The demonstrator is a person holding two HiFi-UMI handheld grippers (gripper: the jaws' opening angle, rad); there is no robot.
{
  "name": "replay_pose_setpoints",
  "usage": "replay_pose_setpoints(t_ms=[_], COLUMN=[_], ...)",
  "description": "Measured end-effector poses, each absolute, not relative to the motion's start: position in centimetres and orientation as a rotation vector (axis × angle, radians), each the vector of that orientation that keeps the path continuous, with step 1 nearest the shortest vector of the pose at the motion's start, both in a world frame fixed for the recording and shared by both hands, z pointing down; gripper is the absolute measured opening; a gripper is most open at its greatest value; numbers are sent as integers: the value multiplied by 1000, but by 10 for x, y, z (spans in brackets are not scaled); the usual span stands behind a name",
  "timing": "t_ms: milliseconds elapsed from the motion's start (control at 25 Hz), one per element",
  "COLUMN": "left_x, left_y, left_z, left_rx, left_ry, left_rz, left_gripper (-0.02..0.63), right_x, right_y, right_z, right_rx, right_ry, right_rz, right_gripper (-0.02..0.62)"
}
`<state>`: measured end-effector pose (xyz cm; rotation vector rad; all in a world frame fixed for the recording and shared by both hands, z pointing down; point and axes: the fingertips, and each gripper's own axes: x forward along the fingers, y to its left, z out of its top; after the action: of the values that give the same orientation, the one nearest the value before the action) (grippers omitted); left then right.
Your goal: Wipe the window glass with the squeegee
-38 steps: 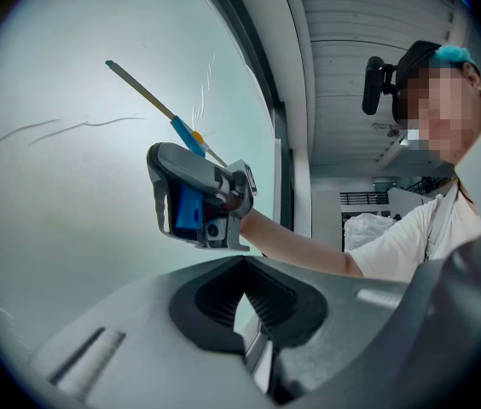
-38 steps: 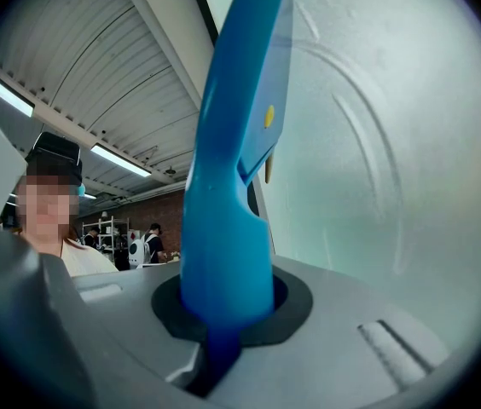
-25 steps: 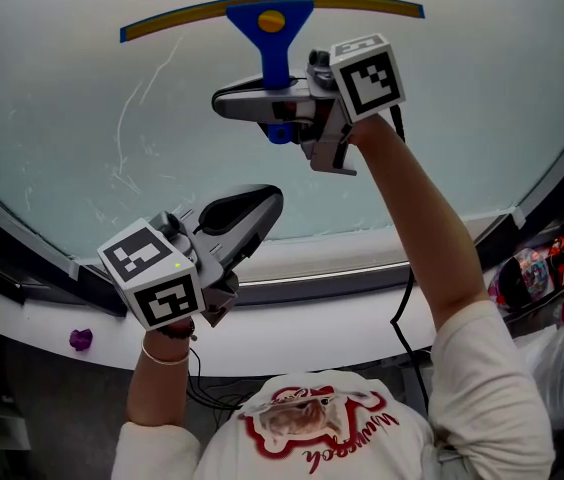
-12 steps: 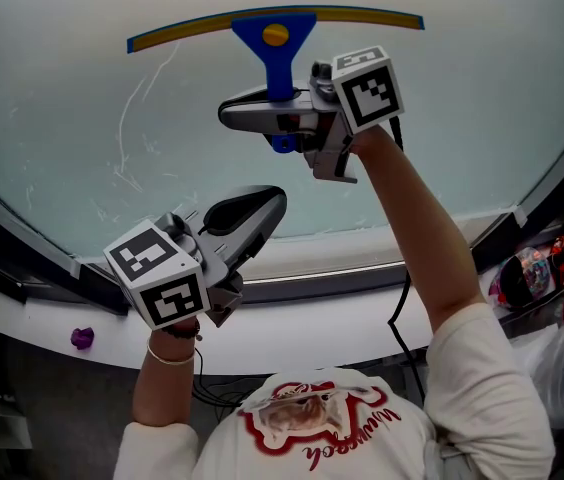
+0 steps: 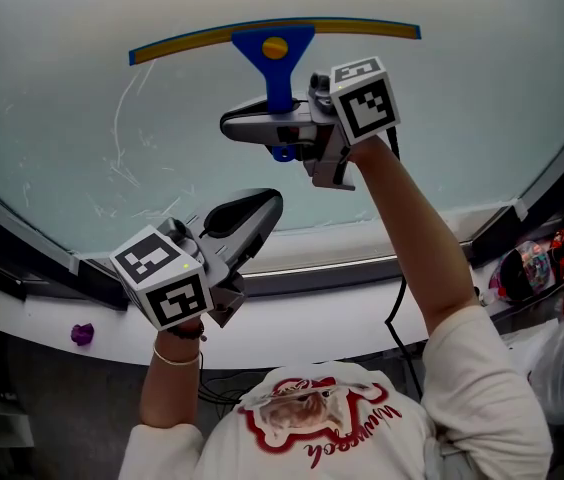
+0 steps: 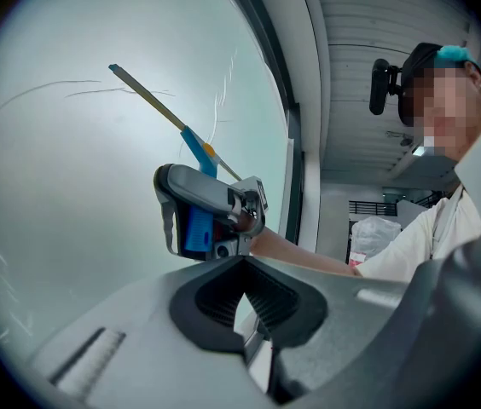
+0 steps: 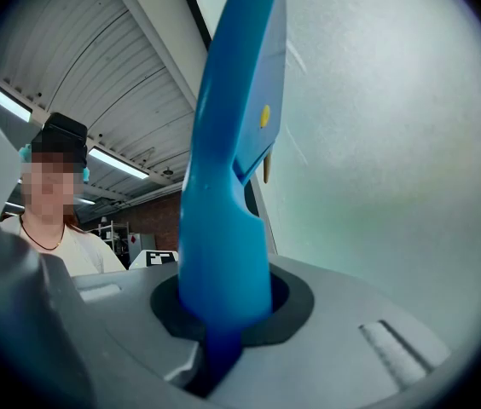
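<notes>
Blue-handled, yellow-bladed squeegee (image 5: 274, 48) against pale window glass (image 5: 482, 98).
Right gripper (image 5: 262, 126) jaws clamp its handle; left gripper (image 5: 252, 208) jaws closed, empty.

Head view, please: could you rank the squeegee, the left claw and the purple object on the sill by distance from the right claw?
1. squeegee, clamped in the right claw itself.
2. left claw, just below it.
3. purple object, far lower left on the sill.

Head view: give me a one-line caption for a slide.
Right gripper holds the blue squeegee up on the window glass; left gripper hangs shut and empty below.
</notes>
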<state>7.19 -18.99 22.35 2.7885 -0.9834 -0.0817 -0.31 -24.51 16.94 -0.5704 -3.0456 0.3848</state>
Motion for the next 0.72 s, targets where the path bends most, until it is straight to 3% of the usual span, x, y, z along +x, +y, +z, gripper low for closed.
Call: replay_pose_setpoints(t_ms=[720], left_x=[69], left_y=[-192], left_z=[228], left_rx=[2763], left_ry=[-984], left_rz=[-95], left_gripper=[1], right_x=[-4], right_y=[-246], right_z=[201], right_rx=[-574], right_ry=[-3028], right_rz=[476], right_gripper=[51])
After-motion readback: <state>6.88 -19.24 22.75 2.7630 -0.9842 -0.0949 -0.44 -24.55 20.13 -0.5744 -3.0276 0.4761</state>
